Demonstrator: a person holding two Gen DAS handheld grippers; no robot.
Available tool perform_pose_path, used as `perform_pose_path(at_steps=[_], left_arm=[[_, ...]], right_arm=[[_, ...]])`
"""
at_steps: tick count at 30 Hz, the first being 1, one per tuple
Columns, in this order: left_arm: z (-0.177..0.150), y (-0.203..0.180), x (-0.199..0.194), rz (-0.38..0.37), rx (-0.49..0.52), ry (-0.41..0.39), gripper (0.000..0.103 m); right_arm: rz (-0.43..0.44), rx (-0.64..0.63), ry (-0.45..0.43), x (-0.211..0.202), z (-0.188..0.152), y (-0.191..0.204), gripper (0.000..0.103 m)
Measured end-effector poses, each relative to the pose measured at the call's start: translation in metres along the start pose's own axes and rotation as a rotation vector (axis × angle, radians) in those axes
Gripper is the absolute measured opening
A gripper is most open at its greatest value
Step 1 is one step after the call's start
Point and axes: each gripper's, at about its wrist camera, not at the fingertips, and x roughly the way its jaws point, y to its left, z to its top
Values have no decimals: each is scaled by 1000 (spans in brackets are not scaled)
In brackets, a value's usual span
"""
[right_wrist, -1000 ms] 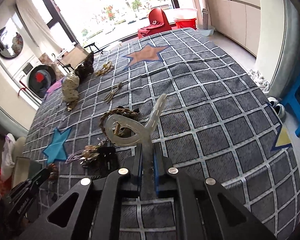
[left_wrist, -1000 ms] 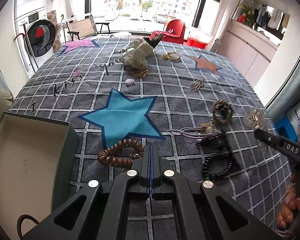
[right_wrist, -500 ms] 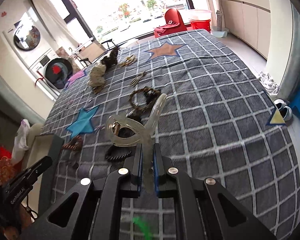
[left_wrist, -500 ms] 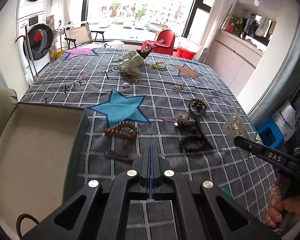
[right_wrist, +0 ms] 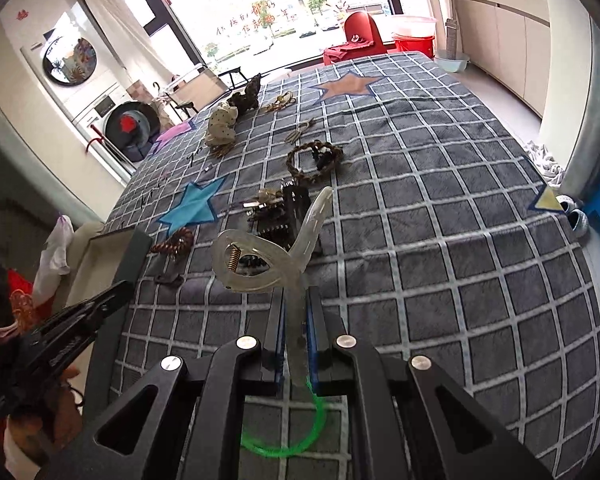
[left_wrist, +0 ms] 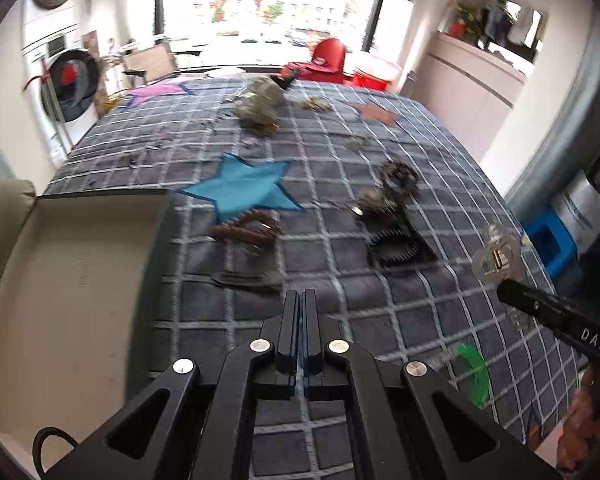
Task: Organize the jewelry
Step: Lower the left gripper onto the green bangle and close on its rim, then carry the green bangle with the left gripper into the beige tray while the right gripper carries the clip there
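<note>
My right gripper (right_wrist: 296, 300) is shut on a translucent hair claw clip (right_wrist: 260, 256), held above the grey checked bedspread; the clip also shows in the left wrist view (left_wrist: 496, 260). My left gripper (left_wrist: 299, 300) is shut and empty, above the bedspread beside the open beige box (left_wrist: 72, 280). A brown spiral bracelet (left_wrist: 248, 232), a dark flat clip (left_wrist: 248, 280), a black comb clip (left_wrist: 396, 248) and a braided ring (right_wrist: 314, 160) lie on the bedspread ahead. A green ring (right_wrist: 284, 432) lies under my right gripper.
A blue star patch (left_wrist: 244, 192) marks the bedspread. A spotted cloth bow (left_wrist: 260, 100) and more small pieces lie at the far end. The box (right_wrist: 112, 256) stands at the bed's left edge. A blue stool (left_wrist: 548, 240) stands past the right edge.
Both grippers have pulled back and up from the bed, so more bedspread and the box show. The right gripper still holds the clip. A green ring has come into view.
</note>
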Motion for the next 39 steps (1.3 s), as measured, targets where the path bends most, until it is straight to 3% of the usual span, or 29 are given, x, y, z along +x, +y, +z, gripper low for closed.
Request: perform_pose_path(at_steps=[1, 3, 4, 5, 9, 12, 17, 18, 21, 23, 31, 37, 39], left_arm=[[-3, -6, 1, -12, 17, 5, 5], [-9, -18, 3, -31, 43, 18, 85], [-12, -23, 2, -23, 47, 11, 100], [-17, -32, 3, -14, 72, 1, 102], [-33, -59, 19, -7, 143, 10, 102], [-45, -76, 42, -3, 163, 64, 102], [-62, -92, 83, -16, 157, 165, 74], [-65, -96, 88, -4, 167, 163, 74], [-69, -107, 97, 9, 211, 150, 51], [-68, -111, 104, 20, 218, 139, 11], [-64, -99, 110, -70, 140, 111, 8], [-43, -83, 80, -56, 108, 23, 8], [-39, -71, 50, -37, 95, -7, 8]], right_arm=[[-4, 4, 3, -2, -3, -4, 10], [-9, 17, 9, -7, -8, -13, 10], [-11, 23, 9, -9, -11, -16, 10], [-13, 29, 8, -12, -13, -20, 10], [-22, 52, -5, -25, -22, -33, 10], [-26, 61, -21, -33, -25, -39, 10], [-20, 67, -42, -43, -31, -42, 10], [-20, 66, -43, -44, -32, -42, 10], [-18, 65, -46, -48, -35, -42, 10], [-16, 66, -48, -49, -37, -42, 10], [-16, 48, -52, -55, -41, -33, 10], [-5, 20, -53, -57, -39, -18, 10], [5, 5, -55, -58, -36, -9, 10]])
